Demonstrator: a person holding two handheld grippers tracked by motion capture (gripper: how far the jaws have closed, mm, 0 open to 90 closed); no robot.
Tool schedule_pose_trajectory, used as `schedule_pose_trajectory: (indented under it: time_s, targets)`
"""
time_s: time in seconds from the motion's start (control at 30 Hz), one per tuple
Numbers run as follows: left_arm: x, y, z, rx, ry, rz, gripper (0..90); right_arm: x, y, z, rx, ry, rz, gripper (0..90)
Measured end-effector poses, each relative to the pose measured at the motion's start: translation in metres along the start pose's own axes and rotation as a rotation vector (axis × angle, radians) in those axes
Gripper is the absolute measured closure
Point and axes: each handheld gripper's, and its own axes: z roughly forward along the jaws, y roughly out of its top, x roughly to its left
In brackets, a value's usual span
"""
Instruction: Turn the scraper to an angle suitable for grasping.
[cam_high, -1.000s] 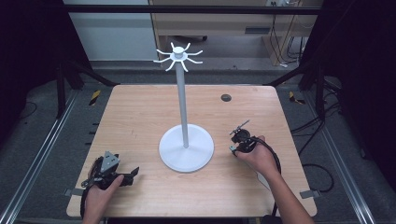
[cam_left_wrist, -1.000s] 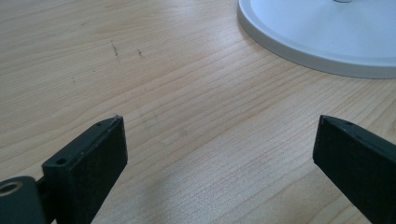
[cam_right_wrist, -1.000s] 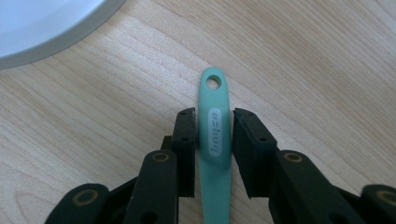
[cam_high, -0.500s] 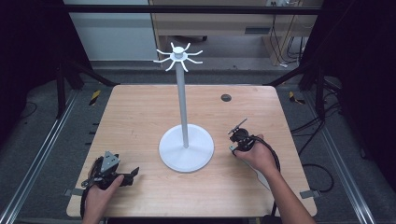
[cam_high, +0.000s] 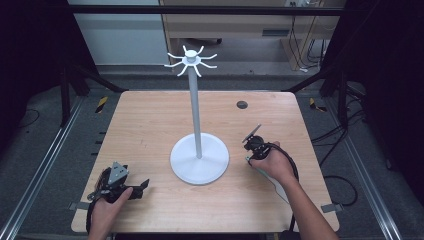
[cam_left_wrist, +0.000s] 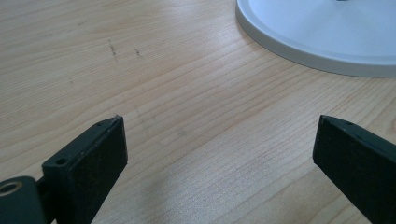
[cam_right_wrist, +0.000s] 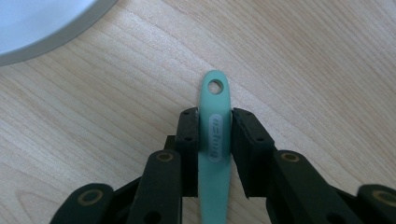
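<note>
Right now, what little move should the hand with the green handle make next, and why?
Probably lift it. The right tool is already shut on the green handle, which lies flat on the table, and its hanging hole points toward the white stand.

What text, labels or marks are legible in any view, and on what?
Green handle, clamped between the right gripper's jaws: an oval badge with embossed lettering running along the handle, too blurred to read.
White stand: no text or label to be seen.
Wooden table: no print, just wood grain and a few scuffs.
Left gripper, jaws apart over bare wood: no markings.
</note>
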Motion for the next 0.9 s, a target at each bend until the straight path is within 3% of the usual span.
schedule_pose_trajectory:
  time_s: [0.2,0.4,0.6,0.7,0.9]
  targets:
    - [0.000,0.000,0.000,-0.002,0.000,-0.002,2.6,0.001,0.001,0.000,0.010,-0.006,-0.007,74.1]
    - [0.000,0.000,0.000,0.000,0.000,0.000,2.5,0.000,-0.002,-0.001,-0.016,0.008,-0.018,74.4]
    - [0.000,0.000,0.001,0.002,-0.001,0.004,2.6,-0.004,-0.009,-0.009,-0.086,0.020,-0.001,74.5]
    - [0.000,0.000,0.001,0.003,-0.001,0.002,2.5,-0.006,-0.014,-0.022,-0.153,0.023,0.012,74.5]
    - [-0.001,0.000,0.002,0.007,0.000,0.007,2.5,-0.009,-0.021,-0.036,-0.223,0.020,0.029,74.5]
